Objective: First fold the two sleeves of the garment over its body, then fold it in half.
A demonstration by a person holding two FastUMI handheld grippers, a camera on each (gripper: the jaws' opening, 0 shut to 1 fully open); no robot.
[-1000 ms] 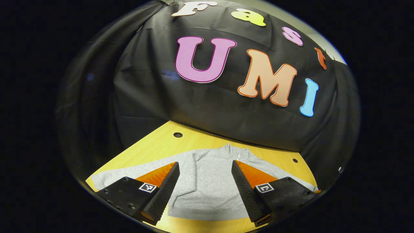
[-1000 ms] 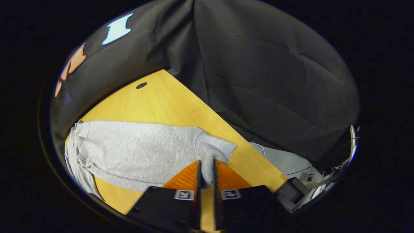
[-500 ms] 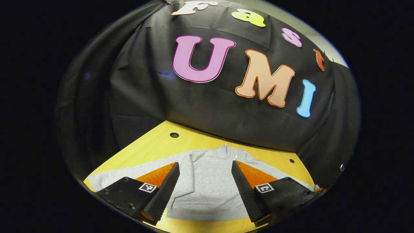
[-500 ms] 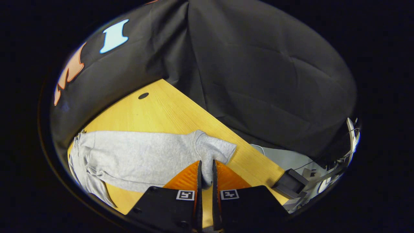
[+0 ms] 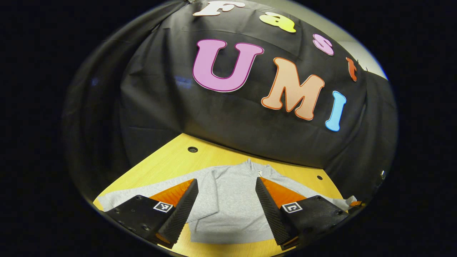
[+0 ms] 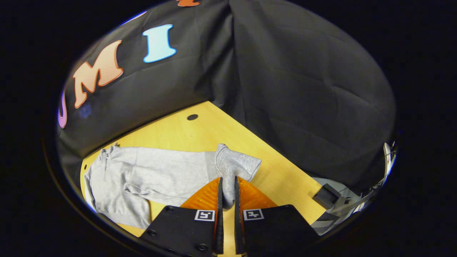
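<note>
**Right sleeve cuff held; the body lay to the tool's left**

The right tool point(image 6: 227, 187) was seen with its two fingers drawn together on the cuff point(image 6: 234, 166) of the right sleeve point(image 6: 171, 169), a narrow fold of grey cloth being pinched between them. From that grip the sleeve ran away to the left in the right gripper view, its long axis lying across the table point(image 6: 200, 134) towards the garment's body point(image 6: 107, 185), which was spread flat near the table's front edge. The fold, it was judged, would have to be carried along that axis, from the cuff towards the body, with the cloth kept lifted enough not to drag.

The left tool point(image 5: 226, 189) was held above the garment point(image 5: 228, 203) with its fingers wide apart and nothing between them. In the left gripper view the collar pointed towards the booth wall and the left sleeve point(image 5: 142, 191) stretched out flat to the left, not yet folded. The left tool was judged the nearer one for that sleeve.
</note>
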